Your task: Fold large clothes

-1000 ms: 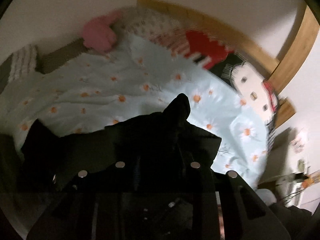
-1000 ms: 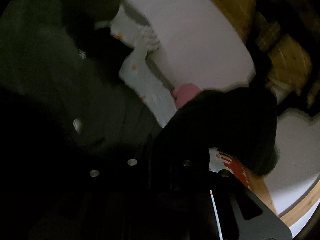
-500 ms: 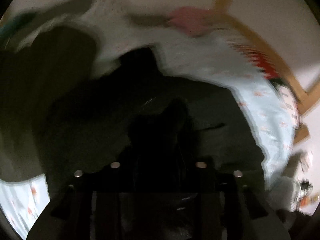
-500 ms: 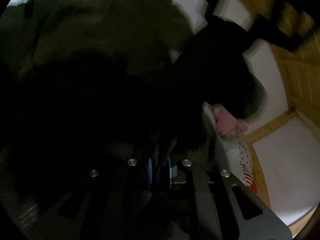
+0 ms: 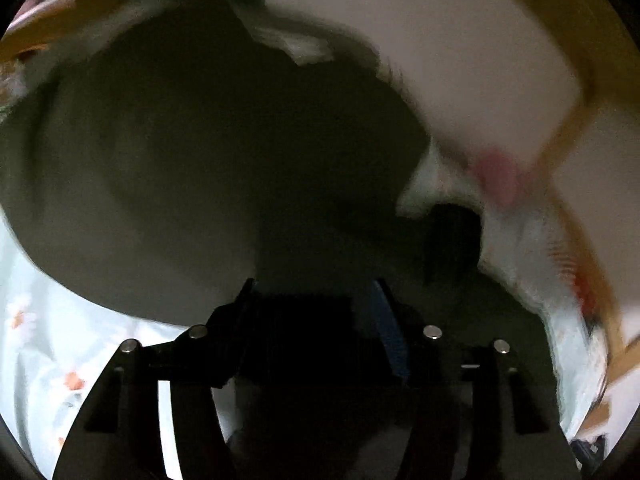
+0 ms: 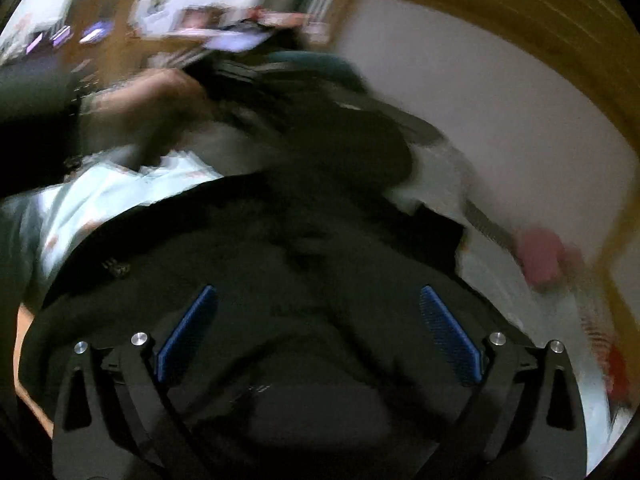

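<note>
Blurring dark garment [image 5: 192,168] beyond claws

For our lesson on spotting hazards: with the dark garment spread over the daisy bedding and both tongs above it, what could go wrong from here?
1. The right tongs are wide open over the dark garment; closing now may pinch several layers.
2. The left tongs are partly open with cloth bunched between them, so a pull could drag the fold askew.
3. The daisy bedding could get caught too.
</note>
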Motion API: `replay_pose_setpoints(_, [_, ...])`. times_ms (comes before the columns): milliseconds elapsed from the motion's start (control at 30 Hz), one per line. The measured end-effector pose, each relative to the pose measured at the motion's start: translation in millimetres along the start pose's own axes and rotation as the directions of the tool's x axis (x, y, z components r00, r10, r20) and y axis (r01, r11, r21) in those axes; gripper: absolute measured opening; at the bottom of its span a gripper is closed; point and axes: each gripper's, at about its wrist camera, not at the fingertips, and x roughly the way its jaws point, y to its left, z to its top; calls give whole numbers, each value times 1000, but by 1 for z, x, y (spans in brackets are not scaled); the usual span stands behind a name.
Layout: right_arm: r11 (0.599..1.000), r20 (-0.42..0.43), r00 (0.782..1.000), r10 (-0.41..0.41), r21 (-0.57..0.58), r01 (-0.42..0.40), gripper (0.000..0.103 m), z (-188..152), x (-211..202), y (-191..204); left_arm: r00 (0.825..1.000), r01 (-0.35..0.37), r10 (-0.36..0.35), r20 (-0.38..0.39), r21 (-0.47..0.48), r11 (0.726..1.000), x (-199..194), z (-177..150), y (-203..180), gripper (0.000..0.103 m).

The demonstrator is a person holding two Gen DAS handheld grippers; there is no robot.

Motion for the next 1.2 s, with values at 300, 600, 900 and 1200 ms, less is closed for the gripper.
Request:
replay_pose_setpoints(300, [965, -350, 936, 22, 252, 72, 100, -34, 143, -52, 994, 98, -93, -57, 90, 991, 11, -45, -118, 92])
replay_pose_setpoints(600, [931, -136, 981, 135, 357, -78, 100, -57, 53, -80, 979, -196, 203, 19, 359, 913, 125, -123, -121, 93])
replay_pose_setpoints(900, [846, -439, 898, -22, 470, 250, 100, -114, 129, -156, 973, -221, 231, 14, 357, 908, 139, -123, -124, 94])
replay_pose_setpoints(1200, [887, -469, 883, 8, 411, 210, 100, -101, 125, -122, 961, -266, 276, 30, 382, 885, 140, -129, -126, 94])
